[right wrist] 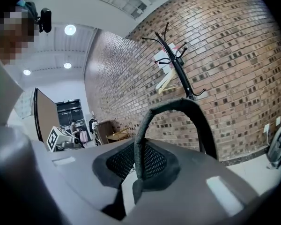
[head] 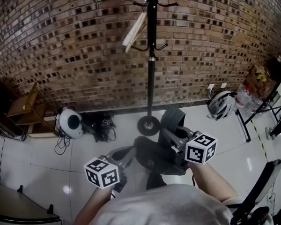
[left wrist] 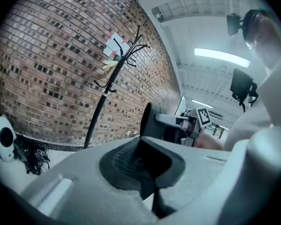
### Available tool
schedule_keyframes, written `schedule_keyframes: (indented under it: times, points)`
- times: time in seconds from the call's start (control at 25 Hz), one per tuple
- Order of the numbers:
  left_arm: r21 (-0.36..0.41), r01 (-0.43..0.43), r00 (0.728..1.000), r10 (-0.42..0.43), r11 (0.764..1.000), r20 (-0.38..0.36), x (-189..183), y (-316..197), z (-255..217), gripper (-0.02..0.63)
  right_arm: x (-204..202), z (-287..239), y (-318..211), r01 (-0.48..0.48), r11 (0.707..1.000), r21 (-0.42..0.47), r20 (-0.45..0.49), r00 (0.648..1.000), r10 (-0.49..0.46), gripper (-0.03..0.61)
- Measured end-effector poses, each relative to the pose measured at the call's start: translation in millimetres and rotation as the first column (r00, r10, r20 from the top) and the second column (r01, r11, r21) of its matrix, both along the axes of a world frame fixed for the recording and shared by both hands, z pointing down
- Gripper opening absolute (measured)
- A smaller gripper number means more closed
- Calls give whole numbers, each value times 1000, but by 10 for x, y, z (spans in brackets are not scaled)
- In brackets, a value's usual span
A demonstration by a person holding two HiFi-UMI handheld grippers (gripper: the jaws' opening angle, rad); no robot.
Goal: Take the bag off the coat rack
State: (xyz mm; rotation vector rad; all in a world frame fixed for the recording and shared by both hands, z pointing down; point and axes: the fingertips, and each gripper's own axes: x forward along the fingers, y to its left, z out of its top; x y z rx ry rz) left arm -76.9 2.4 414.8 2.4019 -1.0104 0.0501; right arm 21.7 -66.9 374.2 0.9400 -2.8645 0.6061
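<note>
The black coat rack (head: 151,69) stands against the brick wall, and no bag hangs on it. A dark grey felt bag (head: 154,158) hangs low in front of me between the two grippers, clear of the rack. My right gripper (head: 171,137) is shut on the bag's strap (right wrist: 178,104), which arches up out of its jaws (right wrist: 136,182). My left gripper (head: 126,161) is shut on a dark fold of the bag (left wrist: 147,158). In the left gripper view the strap loop (left wrist: 146,121) rises beside the right gripper (left wrist: 178,125).
A pale wooden hanger (head: 135,29) hangs on the rack's upper hooks. On the floor by the wall lie a white round device (head: 69,122), tangled cables (head: 98,125) and a helmet (head: 221,104). A wooden shelf (head: 23,109) stands at the left, and stands and gear at the right.
</note>
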Motion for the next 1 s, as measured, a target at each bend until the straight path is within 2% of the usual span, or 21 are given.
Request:
schedule_keyframes:
  times: [0.2,0.44,0.68,1.0]
  points:
    - [5,-10,1000,10,1000,-6,84,478,-7,0,189,177,629,-3,999,-51,17,1000,4,23]
    - [1,-4,1000,4,1000,-2,100,770,27,0,237,309,1081,15,997,-77,35,999,-13,23]
    - [24,1,1000,-1,1000,3,106,897,-51,0,168,320,1306,46,996,-73,43,998,-43,23]
    - [37,17,1000,-17,999,5,64,956,-91,0,84,235,1360,71,997,-33,28,997,-70,23]
